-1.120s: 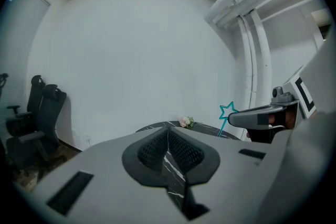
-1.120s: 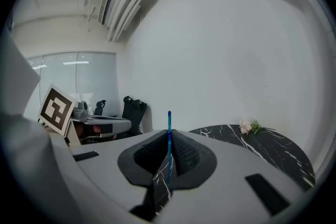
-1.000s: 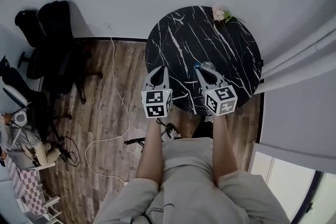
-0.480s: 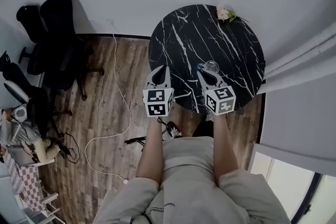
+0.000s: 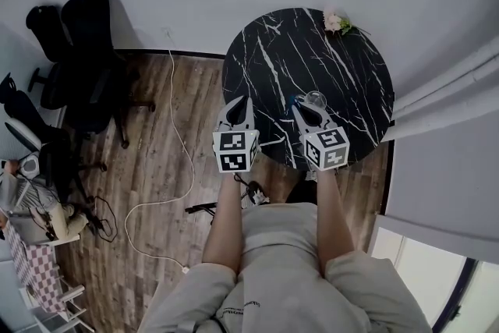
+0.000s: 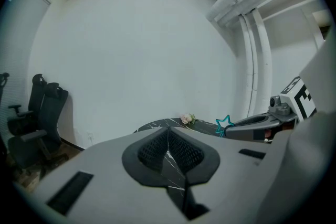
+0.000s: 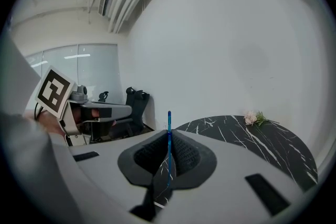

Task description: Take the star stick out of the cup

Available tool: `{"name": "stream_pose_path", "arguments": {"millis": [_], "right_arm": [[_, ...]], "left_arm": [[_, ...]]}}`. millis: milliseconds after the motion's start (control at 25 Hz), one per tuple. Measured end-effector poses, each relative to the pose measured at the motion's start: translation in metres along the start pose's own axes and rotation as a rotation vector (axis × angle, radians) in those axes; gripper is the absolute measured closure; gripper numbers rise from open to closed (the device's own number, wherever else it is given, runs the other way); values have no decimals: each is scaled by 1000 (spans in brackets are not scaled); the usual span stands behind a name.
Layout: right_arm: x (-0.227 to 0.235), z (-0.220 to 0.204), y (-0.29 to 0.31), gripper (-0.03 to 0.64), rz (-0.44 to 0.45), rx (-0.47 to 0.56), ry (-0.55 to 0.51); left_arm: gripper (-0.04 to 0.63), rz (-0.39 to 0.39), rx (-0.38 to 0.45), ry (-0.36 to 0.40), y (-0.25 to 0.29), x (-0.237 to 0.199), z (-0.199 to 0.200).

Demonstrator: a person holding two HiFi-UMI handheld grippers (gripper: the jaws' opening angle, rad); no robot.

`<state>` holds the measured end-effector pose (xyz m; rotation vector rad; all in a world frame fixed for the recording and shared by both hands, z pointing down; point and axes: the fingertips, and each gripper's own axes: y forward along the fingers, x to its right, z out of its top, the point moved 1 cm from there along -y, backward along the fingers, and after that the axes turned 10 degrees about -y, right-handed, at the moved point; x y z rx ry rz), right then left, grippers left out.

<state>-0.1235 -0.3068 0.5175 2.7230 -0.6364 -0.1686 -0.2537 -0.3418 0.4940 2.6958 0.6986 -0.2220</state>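
A thin blue star stick (image 7: 169, 147) stands edge-on between the jaws of my right gripper (image 7: 168, 136), which is shut on it. In the left gripper view its teal star outline (image 6: 224, 124) shows at the tip of the right gripper (image 6: 245, 127). From the head view the right gripper (image 5: 299, 108) hovers over the near part of the black marble table (image 5: 343, 74), with a clear glass cup (image 5: 315, 99) just beyond its tip. My left gripper (image 5: 238, 107) hangs at the table's near-left edge. Its jaws (image 6: 168, 136) are shut and hold nothing.
A small pink flower sprig (image 5: 337, 22) lies at the table's far edge. Black office chairs (image 5: 78, 51) stand to the left on the wooden floor, and a white cable (image 5: 178, 160) trails across it. A pale curtain (image 5: 444, 90) hangs at the right.
The head view has shifted slightly. Both grippers stay in nearly the same places, and the right gripper has stayed shut on the stick beside the cup.
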Motion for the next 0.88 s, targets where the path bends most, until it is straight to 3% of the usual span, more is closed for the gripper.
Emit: {"name": "stream_pose_path", "arguments": {"millis": [880], "right_arm": [[-10, -5, -12, 572, 6, 0, -10]], "left_arm": [[572, -5, 1, -1, -7, 11, -7]]}}
